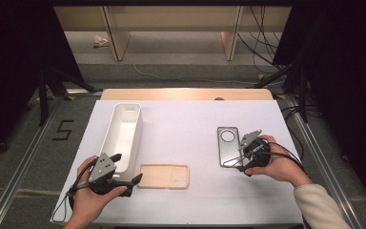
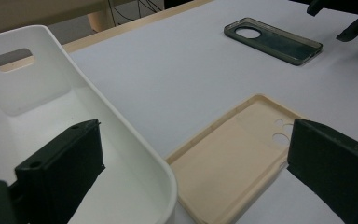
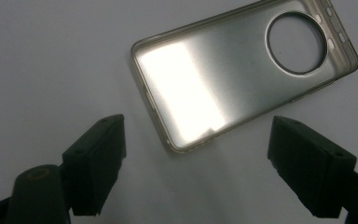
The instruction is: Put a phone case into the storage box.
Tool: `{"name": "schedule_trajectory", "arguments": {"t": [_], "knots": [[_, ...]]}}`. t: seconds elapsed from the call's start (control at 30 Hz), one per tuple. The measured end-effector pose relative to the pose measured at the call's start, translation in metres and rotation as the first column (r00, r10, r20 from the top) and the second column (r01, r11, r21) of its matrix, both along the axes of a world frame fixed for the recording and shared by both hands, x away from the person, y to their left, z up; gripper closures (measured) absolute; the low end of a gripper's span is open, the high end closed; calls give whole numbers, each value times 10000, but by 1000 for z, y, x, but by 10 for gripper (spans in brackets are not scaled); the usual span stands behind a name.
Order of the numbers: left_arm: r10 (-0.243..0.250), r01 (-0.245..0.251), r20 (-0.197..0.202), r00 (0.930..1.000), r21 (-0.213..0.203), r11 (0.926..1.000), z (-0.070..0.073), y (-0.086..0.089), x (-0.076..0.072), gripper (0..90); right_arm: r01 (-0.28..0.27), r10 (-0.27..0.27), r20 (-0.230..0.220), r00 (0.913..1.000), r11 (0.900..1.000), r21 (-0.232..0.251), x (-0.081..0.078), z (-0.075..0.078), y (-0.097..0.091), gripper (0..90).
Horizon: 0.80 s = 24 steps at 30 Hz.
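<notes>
Right gripper (image 3: 196, 172) jaws spread wide just beside grey phone case (image 3: 242, 77), left gripper (image 2: 191, 172) spread over beige case (image 2: 233, 163), gripping nothing.

— What was cut off in the left gripper view?

— The white bin (image 2: 121, 135) ran off the left and bottom edges, and the beige phone case (image 2: 233, 158) lost its near corner at the bottom edge (one black jaw covered its right end).

— And the grey phone case (image 3: 242, 79)?

— In the right gripper view its top corner was clipped by the upper edge. From above, the right claw (image 1: 244, 151) and hand overlapped its right side.
</notes>
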<state>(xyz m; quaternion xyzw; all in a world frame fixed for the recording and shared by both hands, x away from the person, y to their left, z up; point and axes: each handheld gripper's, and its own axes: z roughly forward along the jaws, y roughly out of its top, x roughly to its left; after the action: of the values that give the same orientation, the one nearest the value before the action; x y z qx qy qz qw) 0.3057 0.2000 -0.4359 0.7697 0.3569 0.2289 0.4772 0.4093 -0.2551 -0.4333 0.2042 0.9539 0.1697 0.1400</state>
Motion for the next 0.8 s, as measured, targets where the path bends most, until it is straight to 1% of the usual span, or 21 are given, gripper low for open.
{"name": "schedule_trajectory", "arguments": {"t": [0.03, 0.07, 0.13, 0.2, 0.23, 0.4, 0.43, 0.47, 0.5, 0.53, 0.6, 0.67, 0.7, 0.73, 0.77, 0.8], "knots": [[4, -4, 6, 10000, -7, 10000, 0, 0, 0, 27, -47, 47, -43, 10000, 10000, -55, 0, 0, 1, 211], [-5, 5, -1, 10000, -7, 10000, 0, 0, 0, 27, -148, 144, -161, 9998, 9996, -257, -1, -1, 2, 226], [-9, 9, -4, 10000, -4, 10000, 0, 0, 0, 28, -304, 294, -210, 9993, 9984, -472, -1, -2, 3, 228], [-12, 12, -1, 10000, -9, 10000, 0, 0, 0, 28, -302, 292, -221, 9993, 9983, -501, -2, -2, 4, 229], [-11, 11, 0, 10000, -6, 10000, 0, 0, 0, 28, -435, 422, -193, 9989, 9966, -694, -2, -3, 5, 233], [-11, 11, -1, 10000, -11, 10000, 0, 0, 0, 28, -700, 678, -272, 9973, 9934, -905, -2, -4, 8, 246], [-9, 9, 1, 10000, -8, 10000, 0, 0, 0, 28, -838, 814, -269, 9963, 9907, -1074, -2, -6, 10, 249], [-9, 9, 1, 10000, -8, 10000, 0, 0, 0, 28, -838, 814, -269, 9963, 9907, -1074, -2, -6, 10, 249], [-11, 11, 0, 10000, -13, 10000, 0, 0, 0, 28, -978, 950, -275, 9951, 9872, -1264, -1, -7, 13, 255], [-9, 9, -24, 10000, -24, 10000, 0, 0, 0, 28, -1006, 980, -256, 9949, 9856, -1362, -1, -8, 14, 257], [-9, 9, -33, 10000, -22, 10000, -1, -1, 0, 28, -1007, 978, -271, 9948, 9847, -1421, 0, -8, 16, 259], [-27, 27, -17, 10000, -3, 10000, -1, 0, 0, 29, -1144, 1111, -296, 9934, 9802, -1617, 1, -10, 19, 263], [-29, 29, -20, 10000, -7, 10000, -1, 0, 0, 29, -1221, 1192, -273, 9925, 9793, -1615, 2, -11, 20, 264], [-16, 16, -28, 10000, -15, 10000, -1, -1, 0, 29, -1196, 1155, -338, 9927, 9781, -1704, 2, -12, 21, 267], [-20, 20, -38, 10000, -17, 10000, -1, -1, 1, 29, -1311, 1285, -264, 9914, 9766, -1705, 3, -13, 22, 269], [-20, 20, -38, 10000, -17, 10000, -1, -1, 1, 29, -1311, 1285, -264, 9914, 9766, -1705, 3, -13, 22, 269]]}}
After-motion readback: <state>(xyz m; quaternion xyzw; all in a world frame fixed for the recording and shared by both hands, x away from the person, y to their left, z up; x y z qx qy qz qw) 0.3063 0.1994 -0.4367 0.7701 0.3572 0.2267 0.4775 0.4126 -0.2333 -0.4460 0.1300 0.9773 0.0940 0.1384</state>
